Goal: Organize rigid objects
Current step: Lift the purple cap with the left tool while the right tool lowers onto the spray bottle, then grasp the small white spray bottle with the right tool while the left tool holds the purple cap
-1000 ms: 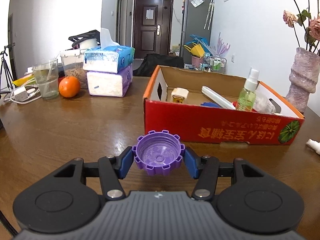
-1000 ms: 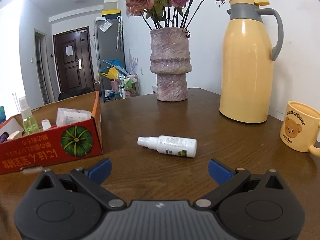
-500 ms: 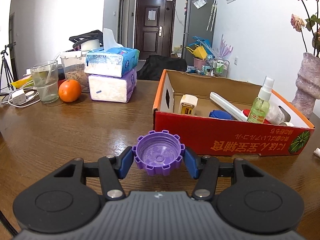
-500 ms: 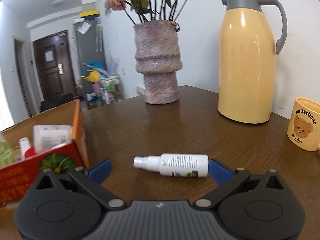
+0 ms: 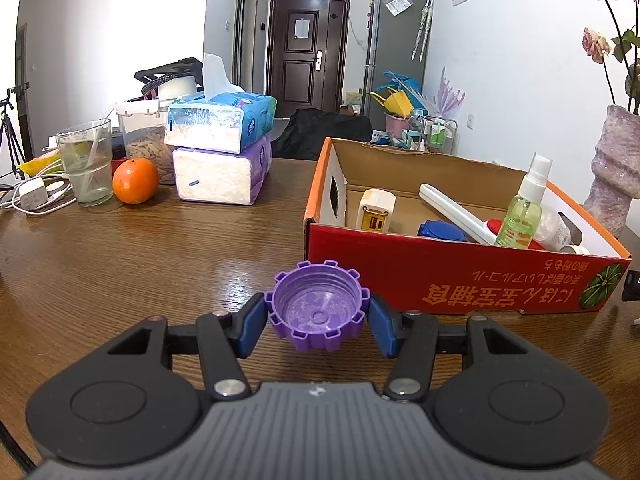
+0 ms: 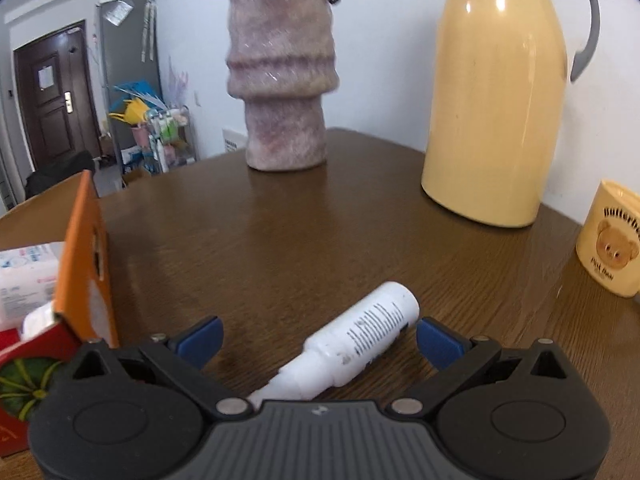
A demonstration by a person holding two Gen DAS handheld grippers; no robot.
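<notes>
1. While our left gripper (image 5: 318,318) clamps the purple cap (image 5: 318,312) by its ridged sides, open side up, it hovers over the wooden table (image 5: 140,256), just in front of the red cardboard box (image 5: 460,284).
2. We see a green spray bottle (image 5: 524,208) standing upright inside that box.
3. Our right gripper (image 6: 320,338) stands wide, pads clear of the white spray bottle (image 6: 360,344), which lies tilted on the table between them.
4. Beyond it, we see a vase (image 6: 282,80), a yellow thermos (image 6: 496,100) and a mug (image 6: 612,240).
</notes>
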